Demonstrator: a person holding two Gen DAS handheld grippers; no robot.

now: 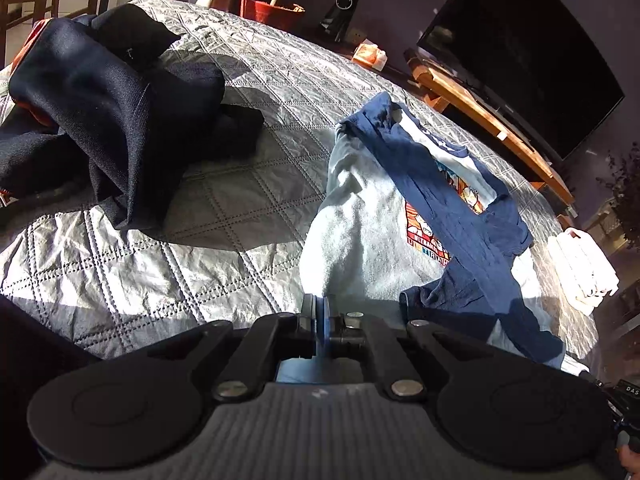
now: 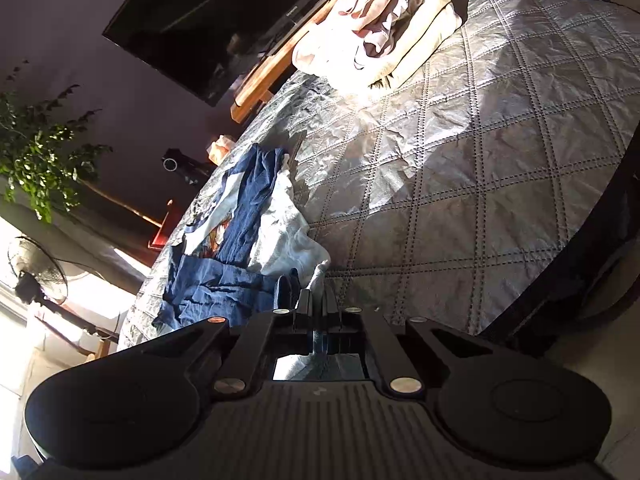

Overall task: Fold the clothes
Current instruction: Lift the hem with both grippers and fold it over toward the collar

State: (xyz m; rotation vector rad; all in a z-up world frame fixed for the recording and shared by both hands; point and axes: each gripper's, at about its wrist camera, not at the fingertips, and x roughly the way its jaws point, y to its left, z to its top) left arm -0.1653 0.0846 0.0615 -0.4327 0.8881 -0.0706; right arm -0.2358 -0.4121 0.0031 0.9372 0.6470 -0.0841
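The print on the chest of the T-shirt (image 1: 360, 216) has letters in orange and red, but folds cover them and I cannot read any word; a small mark on the dark television (image 2: 176, 20) is also too small to read. The T-shirt is pale blue-white with navy sleeves and a navy collar, and it lies crumpled on the grey quilted bedspread (image 1: 248, 80). The left gripper (image 1: 320, 312) is closed, pinching the pale hem. The right gripper (image 2: 316, 304) is closed too, on the shirt's edge beside the navy sleeve.
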